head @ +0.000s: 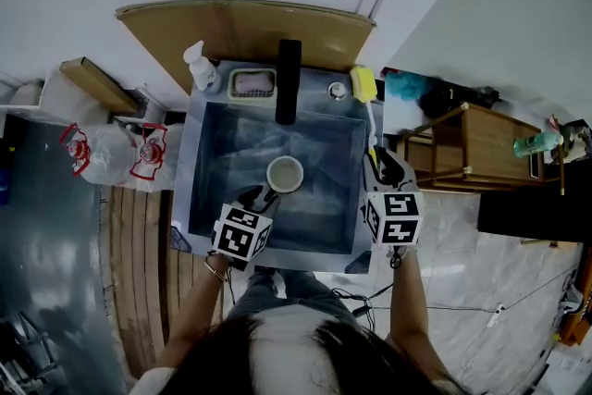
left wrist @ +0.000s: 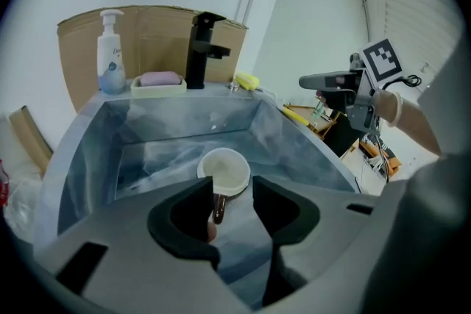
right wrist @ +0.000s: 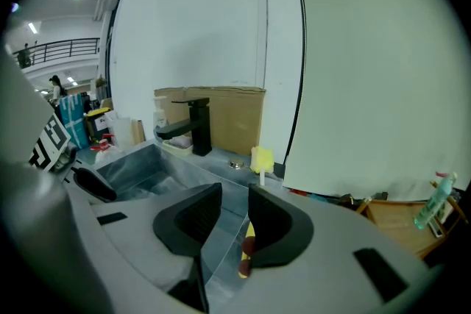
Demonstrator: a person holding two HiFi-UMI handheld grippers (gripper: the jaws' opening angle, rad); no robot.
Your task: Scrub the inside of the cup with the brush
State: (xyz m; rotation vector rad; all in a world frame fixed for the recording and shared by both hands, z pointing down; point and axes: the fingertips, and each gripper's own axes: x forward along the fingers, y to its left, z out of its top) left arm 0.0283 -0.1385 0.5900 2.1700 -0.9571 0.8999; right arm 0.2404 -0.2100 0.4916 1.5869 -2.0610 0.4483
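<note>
Jaws apart, the left gripper (left wrist: 232, 195) straddles the handle of the cup (left wrist: 224, 171), upright on the sink (left wrist: 103, 151) floor. The right gripper (right wrist: 234, 206), also open, hovers over the brush (right wrist: 261, 159) along the right rim. The cup is probably rigid, slick and breakable, so grip its handle; take the brush by its stiff shaft.

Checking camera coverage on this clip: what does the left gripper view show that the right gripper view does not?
Only the left gripper view: the cup upright in the sink, its brown handle in the gap between the open jaws of the left gripper. Only the right gripper view: the handle end of the brush between the open jaws of the right gripper, and a green bottle at far right. Both: the black faucet, the cardboard behind it, and the brush's yellow head on the sink rim.
</note>
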